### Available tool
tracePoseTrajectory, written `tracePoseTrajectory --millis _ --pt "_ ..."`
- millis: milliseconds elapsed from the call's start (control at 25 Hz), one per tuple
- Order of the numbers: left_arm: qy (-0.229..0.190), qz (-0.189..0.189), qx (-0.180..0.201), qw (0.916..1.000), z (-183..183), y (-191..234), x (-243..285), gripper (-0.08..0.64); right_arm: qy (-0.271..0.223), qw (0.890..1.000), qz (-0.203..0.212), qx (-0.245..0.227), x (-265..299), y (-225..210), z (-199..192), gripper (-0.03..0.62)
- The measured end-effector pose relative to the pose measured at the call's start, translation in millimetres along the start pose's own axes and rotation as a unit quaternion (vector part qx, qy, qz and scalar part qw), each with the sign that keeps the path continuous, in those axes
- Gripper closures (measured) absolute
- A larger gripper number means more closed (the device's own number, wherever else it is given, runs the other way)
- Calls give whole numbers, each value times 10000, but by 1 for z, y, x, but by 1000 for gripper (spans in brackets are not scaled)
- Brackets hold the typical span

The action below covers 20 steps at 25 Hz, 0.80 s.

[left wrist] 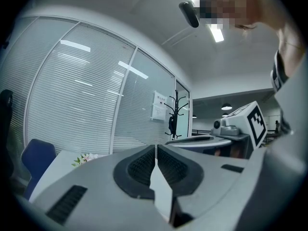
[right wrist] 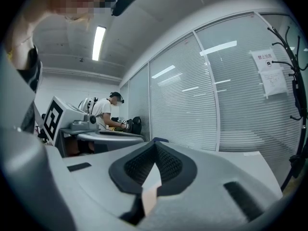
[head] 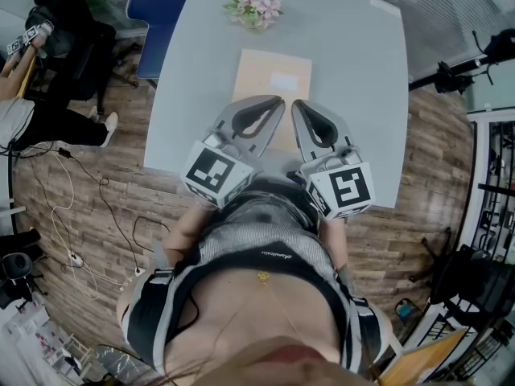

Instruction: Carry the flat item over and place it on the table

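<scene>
The person stands at the near edge of a big grey table (head: 354,71). Both arms are bent and pulled in close to the body. Each hand holds a gripper out in front, over the near part of the table. The two grippers sit side by side and point about level, away from the person. Their tips lean in toward each other and are near each other but do not touch. Each one has a cube with black and white squares at the back, close to the person's tummy.

A flat tan envelope (head: 269,75) lies on the table, right in front of the grippers. From the head view, both tips cover its near end, and a strip of it shows between them. I cannot tell if the tips touch it. It has a small white label (head: 283,81) on top.

The left gripper (head: 276,103) has its jaws pressed together, with nothing between them. The right gripper (head: 299,104) has its jaws pressed together too, and it holds nothing. In the right gripper view a bit of tan shows low down behind the closed jaws.

A little bunch of pink flowers (head: 254,8) sits at the far end of the table, past the envelope. A blue chair (head: 161,14) stands by the far left corner.
</scene>
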State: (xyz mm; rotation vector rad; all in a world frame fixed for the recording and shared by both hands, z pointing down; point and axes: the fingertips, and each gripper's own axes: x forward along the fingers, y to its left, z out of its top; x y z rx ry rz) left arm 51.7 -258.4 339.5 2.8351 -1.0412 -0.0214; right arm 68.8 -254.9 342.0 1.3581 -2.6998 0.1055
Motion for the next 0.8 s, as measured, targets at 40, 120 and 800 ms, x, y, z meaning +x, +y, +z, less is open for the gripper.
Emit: tracePoseTrajectory --millis 40,120,800 --pt "-1 1 2 10000 0 0 0 545 0 10000 0 11 0 0 0 591" --pt "-1 6 -1 10000 0 1 -1 545 7 10000 -2 15 0 0 -1 591" --pt "39 1 -45 10000 2 3 0 545 115 9999 11 -4 3 -1 -3 591"
